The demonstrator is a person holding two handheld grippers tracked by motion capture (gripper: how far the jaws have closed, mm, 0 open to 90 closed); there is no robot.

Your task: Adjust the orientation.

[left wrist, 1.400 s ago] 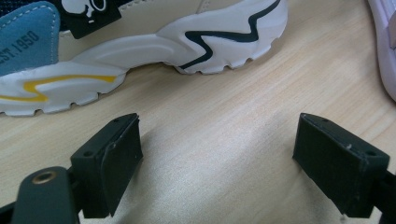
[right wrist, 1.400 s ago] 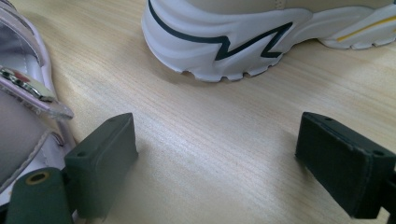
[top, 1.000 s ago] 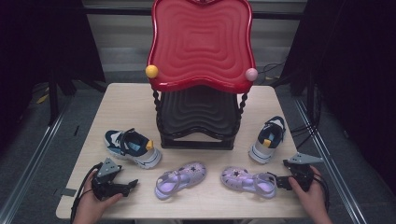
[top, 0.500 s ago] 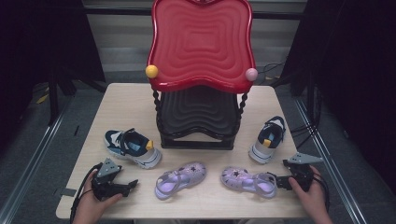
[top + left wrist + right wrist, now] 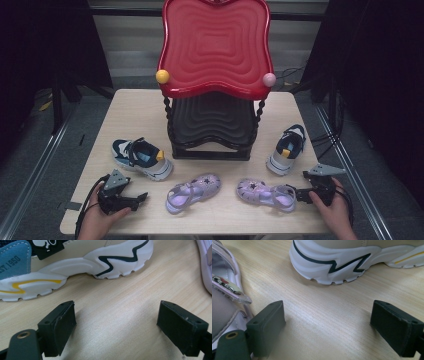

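Red-and-black two-tier rack (image 5: pixel 215 60) stands at the far middle of the table (image 5: pixel 130 110), well beyond both tools; yellow ball (image 5: pixel 162 76) and pink ball (image 5: pixel 269 79) sit on its front corners.

Left tool (image 5: pixel 137 198) rests low on the table at the near left edge, held in a hand (image 5: pixel 97 220). Jaws spread wide, nothing between them but bare wood. Navy/white sneaker (image 5: pixel 142 158) lies just ahead of it, apart from the jaws; in the left gripper view its white sole with the dark zigzag (image 5: pixel 82 262) runs across the top, beyond the tips. Left lilac sandal (image 5: pixel 192 191) lies off to that tool's right, near but not touching.

Right tool (image 5: pixel 299 194) sits at the near right edge, in the other hand (image 5: pixel 332 210). Jaws also spread, empty. Right lilac sandal (image 5: pixel 266 193) lies just beside its left jaw; in the right gripper view the sandal's strap and buckle (image 5: pixel 227 287) sit right against that jaw's outer side — contact unclear. Second sneaker (image 5: pixel 286 149) lies ahead of this tool, its heel sole (image 5: pixel 329 262) clear of the tips.
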